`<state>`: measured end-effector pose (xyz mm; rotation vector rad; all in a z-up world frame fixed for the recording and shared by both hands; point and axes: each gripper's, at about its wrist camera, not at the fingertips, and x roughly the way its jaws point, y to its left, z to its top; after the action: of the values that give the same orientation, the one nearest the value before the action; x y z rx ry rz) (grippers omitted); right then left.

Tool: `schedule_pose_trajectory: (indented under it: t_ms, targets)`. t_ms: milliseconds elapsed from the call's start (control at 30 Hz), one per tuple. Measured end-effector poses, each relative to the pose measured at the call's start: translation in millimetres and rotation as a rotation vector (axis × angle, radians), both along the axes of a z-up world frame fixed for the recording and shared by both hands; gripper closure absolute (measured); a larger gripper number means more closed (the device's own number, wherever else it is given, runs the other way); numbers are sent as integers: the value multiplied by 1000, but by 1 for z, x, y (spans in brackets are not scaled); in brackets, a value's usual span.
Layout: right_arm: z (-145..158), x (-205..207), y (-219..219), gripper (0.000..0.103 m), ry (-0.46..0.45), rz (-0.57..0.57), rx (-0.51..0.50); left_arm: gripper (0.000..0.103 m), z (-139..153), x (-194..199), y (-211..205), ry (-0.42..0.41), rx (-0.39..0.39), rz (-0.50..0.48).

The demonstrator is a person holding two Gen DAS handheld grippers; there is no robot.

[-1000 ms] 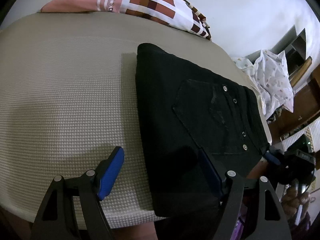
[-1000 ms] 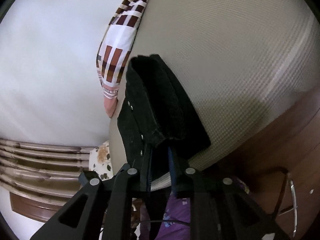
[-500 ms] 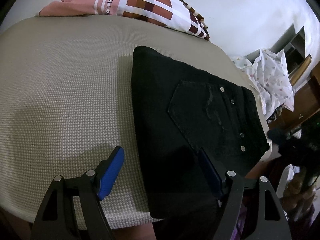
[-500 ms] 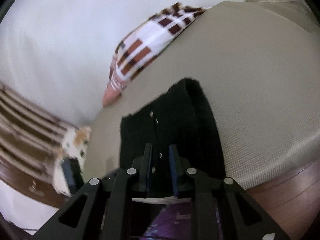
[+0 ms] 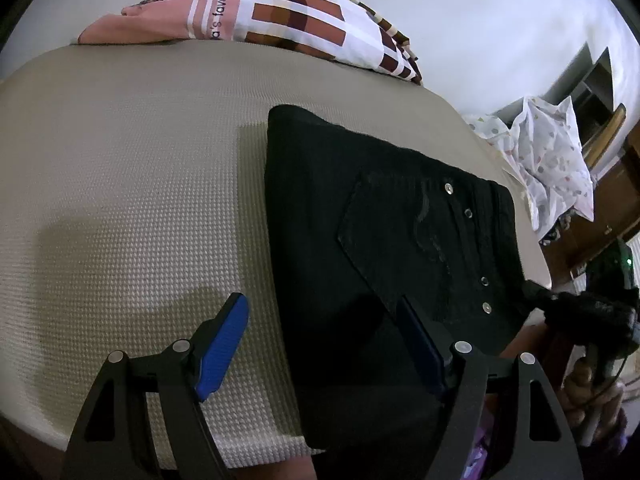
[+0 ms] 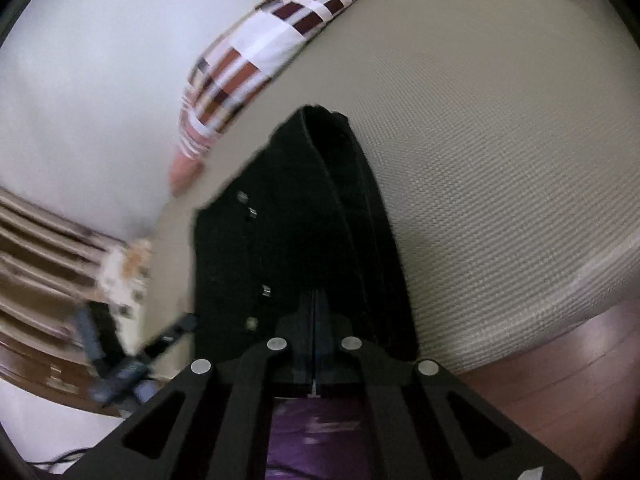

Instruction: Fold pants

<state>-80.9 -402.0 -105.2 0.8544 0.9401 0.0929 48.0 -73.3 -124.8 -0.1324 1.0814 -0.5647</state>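
Black folded pants (image 5: pixel 380 240) lie on the beige waffle bedspread (image 5: pixel 120 200), back pocket and rivets facing up. My left gripper (image 5: pixel 320 344) hovers open over their near left edge: the blue left pad (image 5: pixel 224 344) is above the bedspread and the right pad above the fabric. In the right wrist view the pants (image 6: pixel 304 220) stretch away from my right gripper (image 6: pixel 316 320). Its fingers are pressed together with nothing between them, just at the pants' near end. The right gripper (image 5: pixel 536 296) also shows at the waist corner in the left wrist view.
A brown-and-white checked blanket (image 5: pixel 280 20) lies at the far side of the bed against a white wall. A white dotted cloth (image 5: pixel 552 160) hangs off to the right by wooden furniture. The bed's wooden frame (image 6: pixel 560 380) runs below the mattress edge. A hand holds the right gripper's handle.
The right gripper let go of the pants' waist edge, drew back a little, rolled, and its fingers came together. The pants now lie flat. The left gripper has not moved.
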Motion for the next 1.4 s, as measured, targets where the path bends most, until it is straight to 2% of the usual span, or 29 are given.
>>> schedule_pose_trajectory:
  t_ms: [33,100,167,300,400,567,700,833,1033,1400]
  targets:
    - [1,-2,-4,96,-21,-9,45,26,1,1,-1,-5,6,-1]
    - [5,-5,-10,92,-54,-33,71,26,2,4,-3,-17,25,-5]
    - [12,-6,-13,89,-75,-40,42,26,4,7,-7,-33,53,-9]
    - [22,-4,-12,62,-86,-41,-34,26,8,11,-15,-64,98,-18]
    - [27,5,-6,52,-69,-27,-117,26,10,15,-21,-83,136,-33]
    - [24,23,-3,49,-40,7,-185,26,10,17,-33,-116,207,-62]
    - [17,34,3,44,-9,37,-221,26,10,17,-40,-131,244,-81]
    - [11,42,6,43,8,56,-246,26,10,19,-45,-138,268,-95]
    - [0,51,8,42,44,77,-275,25,6,26,-48,-109,271,-98]
    - [-6,62,10,41,52,112,-284,17,2,33,-52,-104,278,-94]
